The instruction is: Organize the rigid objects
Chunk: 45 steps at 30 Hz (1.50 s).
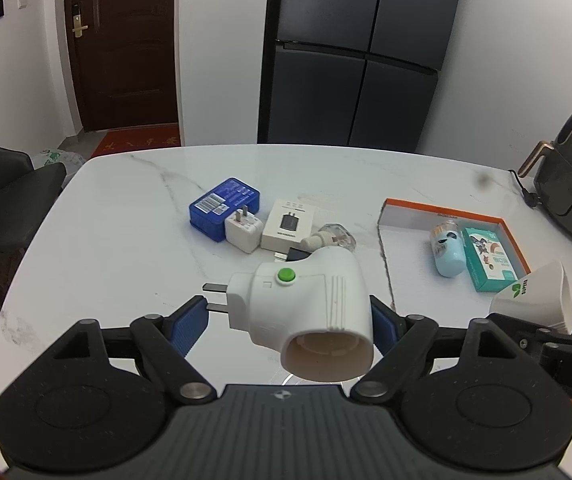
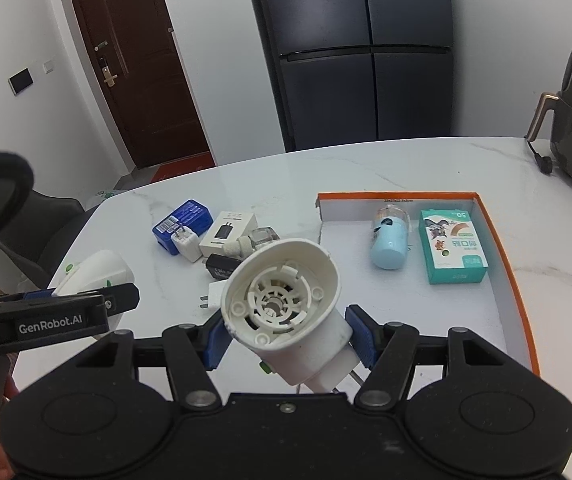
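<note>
The marble desk (image 1: pixel 118 208) carries an orange-rimmed box lid (image 2: pixel 518 280) already holding a blue bottle (image 2: pixel 388 246) and a teal carton (image 2: pixel 452 246), evidently the collecting spot. Each tool, left (image 1: pixel 290 320) and right (image 2: pixel 286 338), clamps a white plug-in vaporizer (image 1: pixel 310 312) above the desk, likely bound there; chargers (image 1: pixel 244 232) wait clustered.

"GenRobot.AI" stands on the left tongs (image 2: pixel 86 300); "50" on the green box (image 2: pixel 452 246).
</note>
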Motion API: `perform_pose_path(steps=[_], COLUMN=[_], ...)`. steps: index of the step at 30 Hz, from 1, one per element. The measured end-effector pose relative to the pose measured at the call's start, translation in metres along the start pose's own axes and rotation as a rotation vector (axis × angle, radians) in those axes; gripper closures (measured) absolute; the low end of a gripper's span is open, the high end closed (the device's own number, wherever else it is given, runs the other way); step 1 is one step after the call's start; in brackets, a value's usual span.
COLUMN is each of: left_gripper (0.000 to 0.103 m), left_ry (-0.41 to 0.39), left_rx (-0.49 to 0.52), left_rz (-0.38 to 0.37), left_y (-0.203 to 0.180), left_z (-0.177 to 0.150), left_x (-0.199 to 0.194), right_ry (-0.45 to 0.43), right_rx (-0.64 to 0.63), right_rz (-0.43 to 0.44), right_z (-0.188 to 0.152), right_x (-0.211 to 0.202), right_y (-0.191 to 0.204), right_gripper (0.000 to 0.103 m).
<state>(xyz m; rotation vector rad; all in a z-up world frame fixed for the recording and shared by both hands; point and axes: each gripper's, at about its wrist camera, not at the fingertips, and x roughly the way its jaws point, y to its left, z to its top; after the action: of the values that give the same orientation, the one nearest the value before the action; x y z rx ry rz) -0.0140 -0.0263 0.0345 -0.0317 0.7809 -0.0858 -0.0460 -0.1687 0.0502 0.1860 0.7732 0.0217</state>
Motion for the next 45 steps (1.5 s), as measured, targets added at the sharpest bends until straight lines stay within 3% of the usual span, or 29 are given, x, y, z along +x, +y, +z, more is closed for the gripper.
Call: perform_pose_path(steps=[45], left_gripper=[0.019], left_ry=[0.028], left_rx=[0.092], left_rz=[-0.096], left_y=[-0.076], left_z=[-0.008], left_x=[0.017], right_ry=[-0.013], right_rx=[0.098], right_rz=[-0.096], right_z=[-0.003], right_x=[-0.025], right_y=[-0.071], right_gripper=[0.029])
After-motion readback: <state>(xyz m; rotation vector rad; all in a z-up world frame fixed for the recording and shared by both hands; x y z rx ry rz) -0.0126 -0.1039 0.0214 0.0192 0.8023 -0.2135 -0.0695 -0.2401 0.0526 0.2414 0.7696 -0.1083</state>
